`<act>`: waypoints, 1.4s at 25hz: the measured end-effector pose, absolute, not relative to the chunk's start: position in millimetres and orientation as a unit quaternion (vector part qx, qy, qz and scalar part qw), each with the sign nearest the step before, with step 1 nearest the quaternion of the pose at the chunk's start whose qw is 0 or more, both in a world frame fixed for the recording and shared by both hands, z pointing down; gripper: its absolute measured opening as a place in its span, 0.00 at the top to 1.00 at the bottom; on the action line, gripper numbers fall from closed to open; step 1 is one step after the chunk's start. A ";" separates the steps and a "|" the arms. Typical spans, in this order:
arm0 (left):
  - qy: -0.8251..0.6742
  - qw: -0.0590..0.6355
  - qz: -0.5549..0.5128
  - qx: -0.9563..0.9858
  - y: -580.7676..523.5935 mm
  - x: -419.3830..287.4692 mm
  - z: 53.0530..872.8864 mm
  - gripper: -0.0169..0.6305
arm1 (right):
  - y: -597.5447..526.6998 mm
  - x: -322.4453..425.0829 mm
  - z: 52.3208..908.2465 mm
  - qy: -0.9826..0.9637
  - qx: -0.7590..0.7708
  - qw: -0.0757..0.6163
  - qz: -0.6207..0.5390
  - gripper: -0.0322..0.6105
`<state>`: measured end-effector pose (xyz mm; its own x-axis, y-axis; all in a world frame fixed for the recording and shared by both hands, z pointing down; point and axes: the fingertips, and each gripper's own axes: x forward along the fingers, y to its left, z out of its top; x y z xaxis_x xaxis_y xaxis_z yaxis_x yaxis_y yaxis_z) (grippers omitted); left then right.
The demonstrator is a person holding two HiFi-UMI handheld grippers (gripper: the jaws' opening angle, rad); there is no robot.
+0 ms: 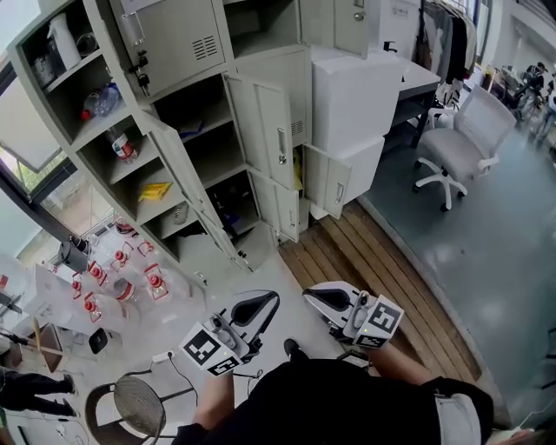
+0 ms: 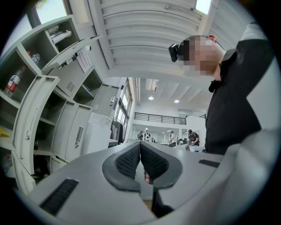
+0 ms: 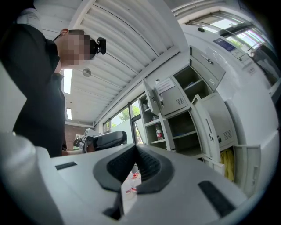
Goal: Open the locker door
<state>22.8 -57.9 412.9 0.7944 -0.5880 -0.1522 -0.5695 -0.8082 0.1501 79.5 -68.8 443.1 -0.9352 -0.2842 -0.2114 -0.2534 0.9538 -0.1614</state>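
Observation:
The grey locker bank (image 1: 200, 130) stands ahead in the head view with several doors swung open. One open door (image 1: 265, 130) hangs at mid height, and a door (image 1: 352, 22) at the top right is closed. My left gripper (image 1: 258, 303) and right gripper (image 1: 314, 296) are held low near my body, well short of the lockers. The left gripper (image 2: 139, 147) is shut with nothing between its pads; an open locker door (image 2: 33, 118) shows at its left. The right gripper (image 3: 135, 151) is also shut and empty, with the lockers (image 3: 193, 118) beyond it.
Red-capped bottles (image 1: 113, 278) stand on the floor at the left. A white office chair (image 1: 465, 139) and a desk (image 1: 417, 78) are at the right, past a wooden floor strip (image 1: 382, 278). A round stool (image 1: 130, 404) is near my left side.

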 end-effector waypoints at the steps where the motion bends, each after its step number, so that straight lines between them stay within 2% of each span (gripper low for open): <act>1: -0.307 0.046 -0.097 0.946 -66.2 19.1 410.6 0.95 | -77.7 75.1 441.1 0.982 -0.134 0.116 -0.064 0.93; 8: -0.330 0.034 -0.079 0.940 -119.2 -9.1 396.1 0.95 | -139.2 47.4 418.4 0.985 -0.119 0.118 -0.039 0.93; 17: -0.370 -0.020 -0.078 0.925 -160.4 -39.3 343.4 0.95 | -190.7 -4.3 375.7 0.991 -0.069 0.097 0.061 0.93; 26: -0.484 -0.095 -0.020 0.870 -203.1 -85.3 267.4 0.95 | -244.3 -53.6 272.6 0.976 0.019 0.110 0.185 0.93; 35: -0.559 -0.196 0.015 0.806 -249.3 -110.8 163.4 0.95 | -296.7 -90.9 150.2 0.956 0.062 0.148 0.247 0.93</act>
